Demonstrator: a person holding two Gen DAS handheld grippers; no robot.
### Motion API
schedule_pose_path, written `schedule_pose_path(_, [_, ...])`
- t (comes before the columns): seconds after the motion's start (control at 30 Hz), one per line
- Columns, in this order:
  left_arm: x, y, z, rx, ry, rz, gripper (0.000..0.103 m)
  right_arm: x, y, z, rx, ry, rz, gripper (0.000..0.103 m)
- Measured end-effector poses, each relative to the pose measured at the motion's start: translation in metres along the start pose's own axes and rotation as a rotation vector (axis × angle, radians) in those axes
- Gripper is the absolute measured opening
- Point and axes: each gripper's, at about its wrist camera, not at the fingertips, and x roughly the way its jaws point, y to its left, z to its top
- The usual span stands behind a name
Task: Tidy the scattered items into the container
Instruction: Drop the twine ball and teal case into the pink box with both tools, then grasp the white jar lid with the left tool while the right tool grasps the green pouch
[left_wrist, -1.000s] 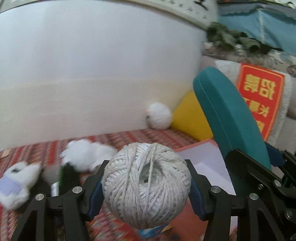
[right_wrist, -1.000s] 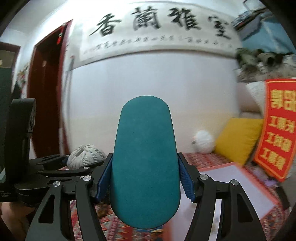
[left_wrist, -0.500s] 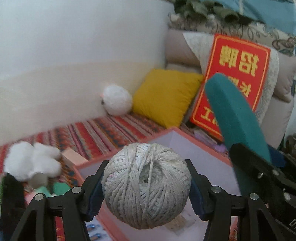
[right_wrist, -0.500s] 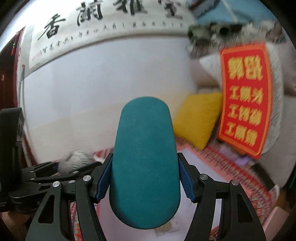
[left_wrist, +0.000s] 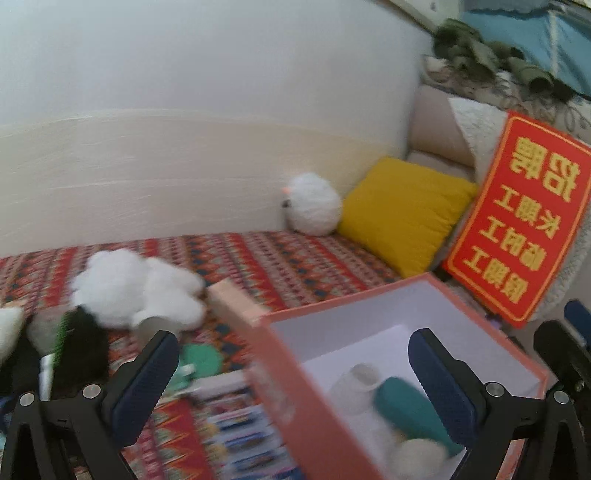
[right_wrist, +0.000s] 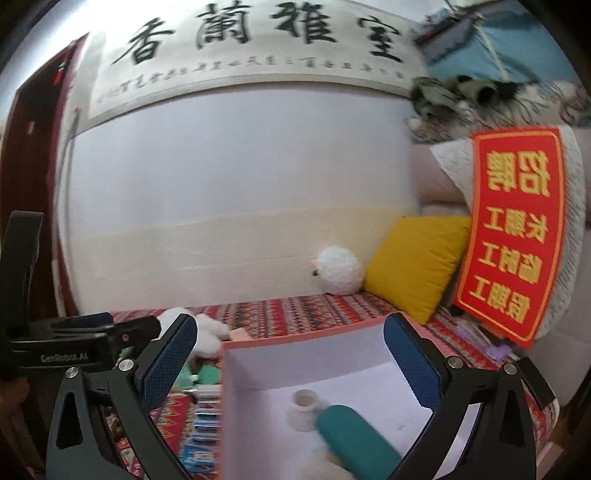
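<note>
From my left wrist camera: my left gripper stands wide with nothing between its pads, where half a second ago it clamped the ball of twine. That ball now lies blurred in the pink box at about 5 o'clock, touching the teal case, with a small white jar just beside them on the white floor of the box. So two items are delivered. More remains on the patterned cloth: a white plush toy at 9 o'clock, a black brush-like thing below it, a green piece and printed packets against the box wall.

From my right wrist camera: my right gripper is likewise spread wide and empty, the teal case it held a moment ago now lying in the box at 6 o'clock, against the jar. The twine shows only as a pale blur at the bottom edge. My left gripper sits at 9 o'clock. I judge the next job is going back left for the plush.
</note>
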Motion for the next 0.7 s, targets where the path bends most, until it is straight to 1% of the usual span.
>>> schedule_pose_path(0.07, [-0.015, 0.021, -0.013, -0.004, 0.006, 0.048, 0.102, 0.005, 0.025, 0.001, -0.017, 0.008, 0.055, 0.103])
schedule_pose_path(0.17, [-0.037, 0.059, -0.038, -0.011, 0.031, 0.132, 0.102, 0.014, 0.067, -0.005, -0.032, 0.056, 0.172, 0.103])
schedule_pose_path(0.27, [-0.056, 0.109, -0.067, -0.037, 0.071, 0.237, 0.102, 0.029, 0.111, -0.023, -0.049, 0.159, 0.305, 0.103])
schedule_pose_path(0.3, [-0.061, 0.123, -0.074, -0.046, 0.083, 0.264, 0.102, 0.034, 0.127, -0.031, -0.055, 0.2, 0.348, 0.103])
schedule_pose_path(0.4, [-0.075, 0.182, -0.104, -0.084, 0.151, 0.356, 0.102, 0.056, 0.172, -0.061, -0.071, 0.339, 0.47, 0.103])
schedule_pose_path(0.47, [-0.076, 0.213, -0.121, -0.082, 0.191, 0.399, 0.102, 0.07, 0.201, -0.084, -0.091, 0.422, 0.53, 0.102])
schedule_pose_path(0.5, [-0.076, 0.228, -0.129, -0.079, 0.217, 0.42, 0.102, 0.076, 0.216, -0.096, -0.106, 0.458, 0.556, 0.099])
schedule_pose_path(0.53, [-0.073, 0.239, -0.136, -0.081, 0.239, 0.424, 0.102, 0.082, 0.232, -0.108, -0.122, 0.494, 0.58, 0.096])
schedule_pose_path(0.57, [-0.068, 0.251, -0.143, -0.091, 0.266, 0.42, 0.102, 0.088, 0.245, -0.119, -0.144, 0.526, 0.601, 0.089])
schedule_pose_path(0.63, [-0.059, 0.268, -0.155, -0.111, 0.31, 0.402, 0.102, 0.101, 0.268, -0.139, -0.191, 0.578, 0.63, 0.086])
schedule_pose_path(0.7, [-0.043, 0.281, -0.166, -0.14, 0.352, 0.371, 0.102, 0.115, 0.284, -0.159, -0.239, 0.611, 0.634, 0.083])
